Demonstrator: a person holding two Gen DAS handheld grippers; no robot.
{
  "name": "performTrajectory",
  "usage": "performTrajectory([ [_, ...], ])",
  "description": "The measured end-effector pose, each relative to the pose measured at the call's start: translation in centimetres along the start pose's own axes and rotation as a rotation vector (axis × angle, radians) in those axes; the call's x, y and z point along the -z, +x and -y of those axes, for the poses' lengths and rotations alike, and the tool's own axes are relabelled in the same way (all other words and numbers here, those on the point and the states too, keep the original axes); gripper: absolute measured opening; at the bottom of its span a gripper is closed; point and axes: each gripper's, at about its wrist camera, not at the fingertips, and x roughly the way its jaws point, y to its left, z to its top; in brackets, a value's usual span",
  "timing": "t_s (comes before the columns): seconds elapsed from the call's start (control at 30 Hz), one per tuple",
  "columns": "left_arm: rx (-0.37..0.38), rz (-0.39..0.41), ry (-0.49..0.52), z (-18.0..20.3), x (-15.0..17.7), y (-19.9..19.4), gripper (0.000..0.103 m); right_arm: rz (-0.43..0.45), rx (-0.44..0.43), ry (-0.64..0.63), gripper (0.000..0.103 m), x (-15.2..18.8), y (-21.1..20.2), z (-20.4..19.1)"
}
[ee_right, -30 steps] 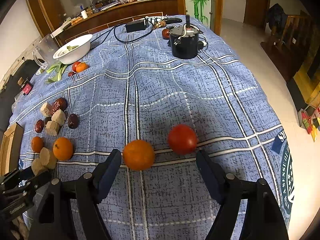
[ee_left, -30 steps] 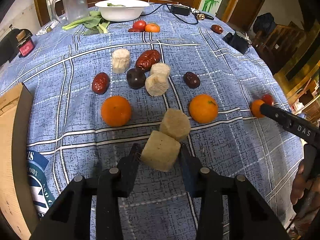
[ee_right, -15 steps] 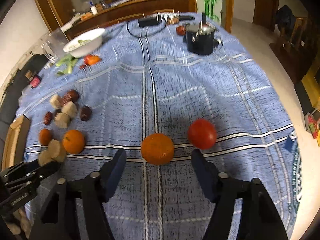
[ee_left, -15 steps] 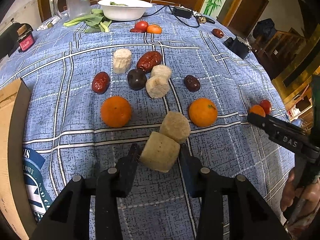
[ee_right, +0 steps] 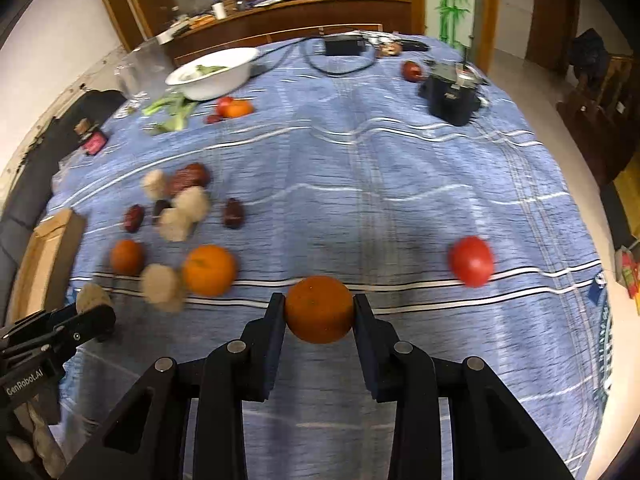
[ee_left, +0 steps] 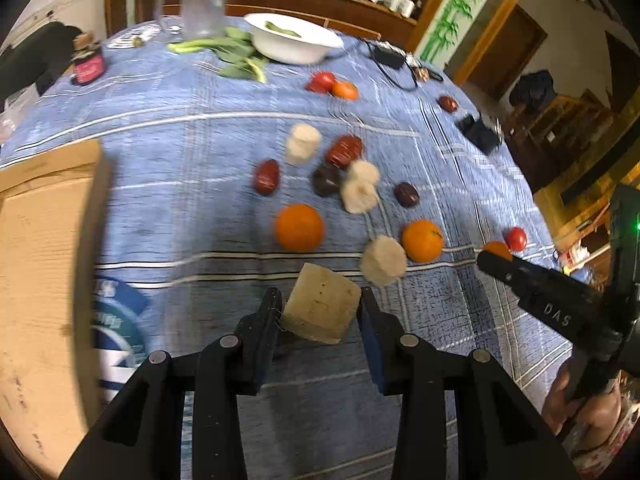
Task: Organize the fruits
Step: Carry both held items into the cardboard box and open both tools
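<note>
My left gripper [ee_left: 320, 308] is shut on a tan sugarcane chunk [ee_left: 322, 308] and holds it above the blue checked cloth. My right gripper [ee_right: 319, 310] is shut on an orange [ee_right: 319, 308]. A red tomato [ee_right: 471, 261] lies to its right. On the cloth lie two more oranges [ee_left: 299, 227] [ee_left: 422, 240], a round cane chunk [ee_left: 383, 260], several dark red dates [ee_left: 267, 176] and pale cane pieces [ee_left: 303, 144]. The right gripper shows at the right edge of the left wrist view [ee_left: 496, 262].
A cardboard box [ee_left: 44, 264] sits at the left. At the back stand a white bowl [ee_left: 294, 42], greens [ee_left: 230, 54], a glass jug [ee_left: 202, 4], a tomato and small orange [ee_left: 332, 85]. A black device [ee_right: 452, 94] and cables lie far right.
The left gripper has lifted the cane chunk off the cloth and swung left. The right gripper has closed on the orange, which lay loose between open fingers before.
</note>
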Motion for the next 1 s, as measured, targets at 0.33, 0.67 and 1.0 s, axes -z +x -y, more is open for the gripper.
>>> performTrajectory([
  [0.33, -0.127, 0.071, -0.118, -12.9, -2.4, -6.2, 0.037, -0.019, -0.2, -0.074, 0.036, -2.8, 0.3, -13.5],
  [0.67, -0.225, 0.029, -0.213, -25.5, -5.2, -5.5, 0.038, -0.102, -0.333, -0.183, 0.037, -5.0, 6.1, -29.0],
  [1.0, -0.217, -0.022, -0.241, -28.4, -5.6, -3.1, 0.038, -0.143, -0.227, -0.28, 0.037, -4.2, 10.7, -34.3],
])
